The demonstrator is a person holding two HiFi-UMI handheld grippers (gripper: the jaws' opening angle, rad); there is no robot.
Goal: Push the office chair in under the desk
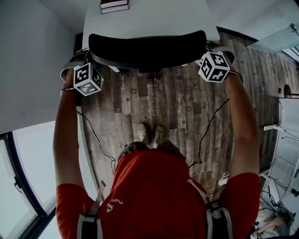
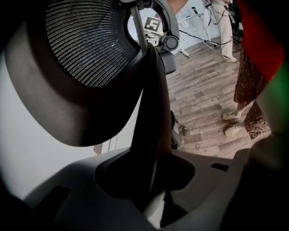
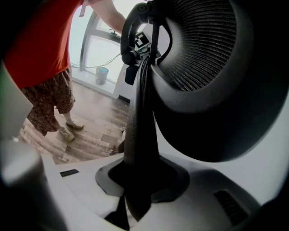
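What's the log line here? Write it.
left claw clamped on backrest | right claw clamped on backrest | backrest at desk edge

Arms (image 1: 65, 135) outstretched, left claw (image 2: 151, 90) and right claw (image 3: 142, 90) clamped.

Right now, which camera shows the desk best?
The head view. It looks down on the white top of the desk, with books at its far edge and the chair in front of it. The chair's back fills both gripper views, so no desk can be picked out there.
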